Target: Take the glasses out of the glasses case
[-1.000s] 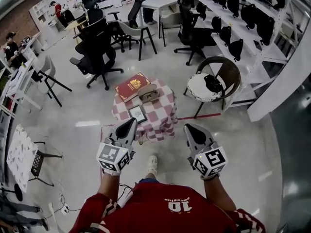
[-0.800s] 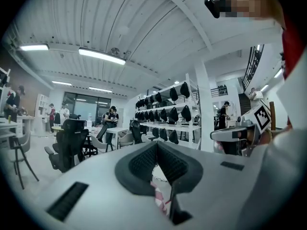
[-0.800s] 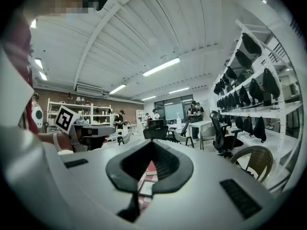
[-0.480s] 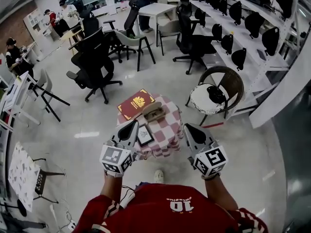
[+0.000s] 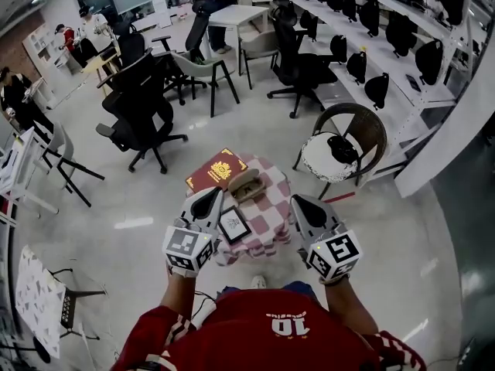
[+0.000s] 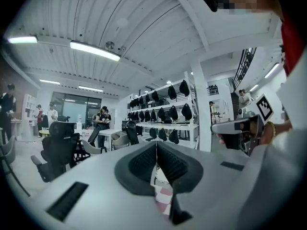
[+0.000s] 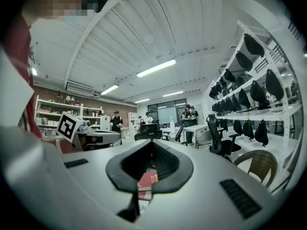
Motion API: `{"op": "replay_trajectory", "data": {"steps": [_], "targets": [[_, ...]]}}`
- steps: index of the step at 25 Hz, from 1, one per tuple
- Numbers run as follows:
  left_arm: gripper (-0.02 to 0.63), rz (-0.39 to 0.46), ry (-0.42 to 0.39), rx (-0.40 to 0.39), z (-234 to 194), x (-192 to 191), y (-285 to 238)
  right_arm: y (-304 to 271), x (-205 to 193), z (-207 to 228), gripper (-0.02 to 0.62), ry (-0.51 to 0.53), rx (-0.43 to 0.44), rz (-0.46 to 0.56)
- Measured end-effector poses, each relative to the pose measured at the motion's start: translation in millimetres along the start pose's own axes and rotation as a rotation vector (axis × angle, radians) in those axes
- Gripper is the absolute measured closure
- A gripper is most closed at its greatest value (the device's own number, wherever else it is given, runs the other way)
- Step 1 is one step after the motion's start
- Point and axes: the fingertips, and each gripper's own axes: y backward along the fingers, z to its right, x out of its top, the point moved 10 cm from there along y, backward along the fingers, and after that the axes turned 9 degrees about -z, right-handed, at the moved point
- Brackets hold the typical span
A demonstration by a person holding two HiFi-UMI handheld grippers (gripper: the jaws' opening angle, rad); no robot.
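Note:
A small table with a red-and-white checked cloth (image 5: 267, 207) stands just ahead of me. On it lie a tan glasses case (image 5: 244, 182), closed, a red book (image 5: 215, 170) behind it to the left, and a small framed picture (image 5: 233, 224) at the near edge. My left gripper (image 5: 210, 196) is shut and empty beside the table's near left corner. My right gripper (image 5: 298, 202) is shut and empty at the near right corner. Both point level, short of the case. Between the left jaws (image 6: 156, 145) a strip of checked cloth (image 6: 162, 193) shows. The red book (image 7: 147, 179) shows under the right jaws (image 7: 151, 143).
A wicker chair (image 5: 344, 134) with a white cushion and a dark object on it stands right of the table. Black office chairs (image 5: 135, 103) and white desks (image 5: 238, 15) fill the floor beyond. Shelves with black bags (image 5: 387, 29) run along the right. People sit and stand at the back left.
The table has come nearer in the head view. Both shut grippers went forward with me, from short of the table to either side of its near edge.

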Motion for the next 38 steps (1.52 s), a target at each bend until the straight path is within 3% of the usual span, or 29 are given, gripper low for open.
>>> {"op": "replay_trajectory", "data": {"steps": [9,17,23,38], "targets": [[0.591,-0.022,-0.024,-0.036,-10,-7,-24,-10,0,3,0.581,-0.003,-0.031,-0.013],[0.506,-0.062,-0.074,-0.089,-15,-23,-48,-22,-1,5,0.581,-0.011,-0.045,-0.031],[0.497,-0.170,-0.169,-0.119,-27,-61,-81,-28,-10,7,0.581,-0.021,-0.064,-0.076],[0.497,-0.406,-0.281,-0.156,-40,-149,-160,-42,-21,18,0.581,-0.020,-0.075,-0.147]]}}
